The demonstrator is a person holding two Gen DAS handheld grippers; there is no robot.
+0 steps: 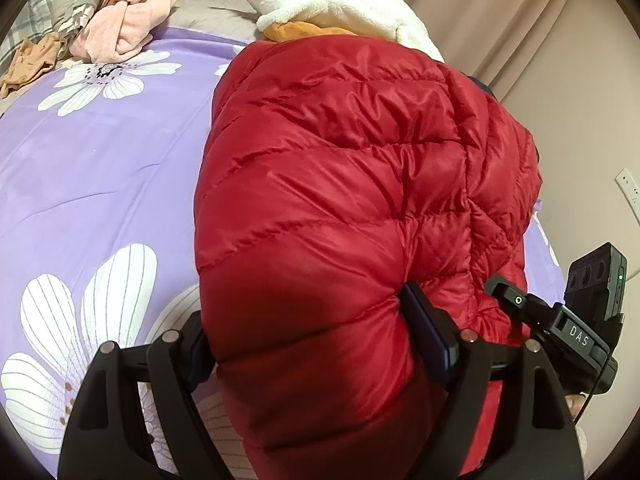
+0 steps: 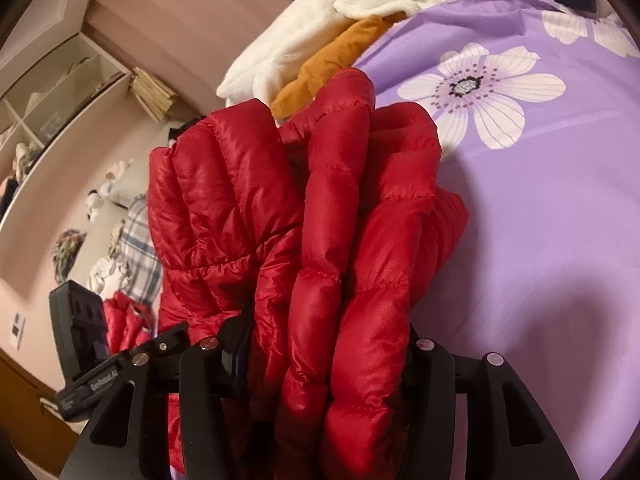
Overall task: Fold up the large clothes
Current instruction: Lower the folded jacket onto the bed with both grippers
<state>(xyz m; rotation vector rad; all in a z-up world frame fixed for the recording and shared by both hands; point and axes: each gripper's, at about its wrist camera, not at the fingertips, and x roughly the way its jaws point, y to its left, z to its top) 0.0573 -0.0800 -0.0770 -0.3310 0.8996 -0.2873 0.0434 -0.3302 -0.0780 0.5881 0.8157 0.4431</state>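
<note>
A red quilted down jacket (image 1: 352,184) is bunched up over the purple flowered bedsheet (image 1: 100,168). My left gripper (image 1: 316,344) is shut on a thick fold of the jacket, which bulges between its two fingers. My right gripper (image 2: 324,356) is shut on several bunched layers of the same jacket (image 2: 280,208) and holds them lifted above the sheet (image 2: 540,220). The right gripper also shows at the right edge of the left wrist view (image 1: 560,320).
A white fleece garment (image 1: 320,4) and an orange cloth (image 1: 304,32) lie beyond the jacket. A pile of pink and plaid clothes (image 1: 120,20) sits at the bed's far left. A wall, curtain and shelves (image 2: 60,92) stand off the bed's edge.
</note>
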